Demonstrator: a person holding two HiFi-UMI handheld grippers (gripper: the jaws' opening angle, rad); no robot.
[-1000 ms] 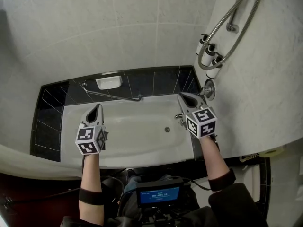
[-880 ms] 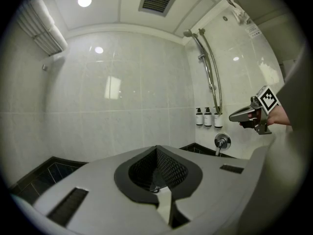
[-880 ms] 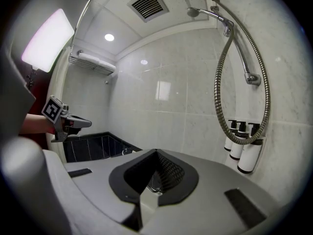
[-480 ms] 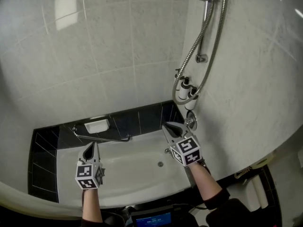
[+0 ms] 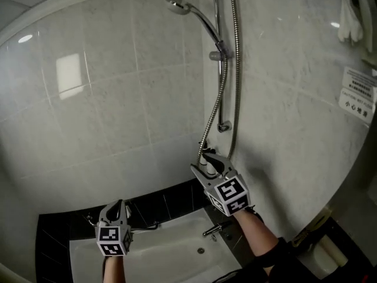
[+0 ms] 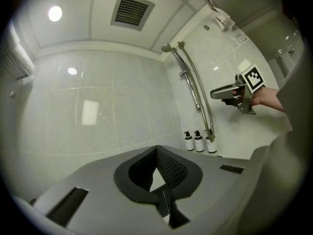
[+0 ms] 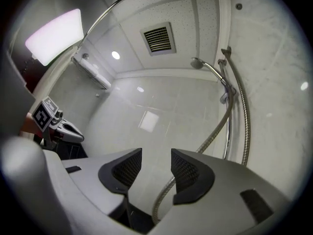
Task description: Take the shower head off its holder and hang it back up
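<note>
Right gripper (image 5: pixel 205 163) first: its jaws have just been opening and now stand roughly half apart, with nothing clamped. In the right gripper view the pads (image 7: pixel 128 169) are bare. The metal hose (image 7: pixel 219 131) slants down past the gap between them, close by, but no pad presses on it, and I cannot tell whether it brushes a jaw tip. Left gripper (image 5: pixel 118 206) is fully closed and empty; its own view shows the pads (image 6: pixel 168 166) meeting at the tips with only tiled wall (image 5: pixel 106 111) beyond. What has changed: both grippers have come up from over the tub (image 5: pixel 171 253), and the head view has tipped up with them, so the whole rail (image 5: pixel 217 16) now shows. Shower head (image 5: pixel 177 5) sits at the top of the rail, angled out to its left, still seated in the holder (image 5: pixel 218 54) partway up. Right gripper is just below the foot of the rail and left gripper is well to the rail's left and lower. Three small bottles (image 6: pixel 198 142) stand by the rail's foot in the left gripper view. Judgement: this is the reach, not the grab, and the lift-off is not yet begun. The opened right jaws suggest that hand takes the handle, and it has most of the rail's height left to climb.
</note>
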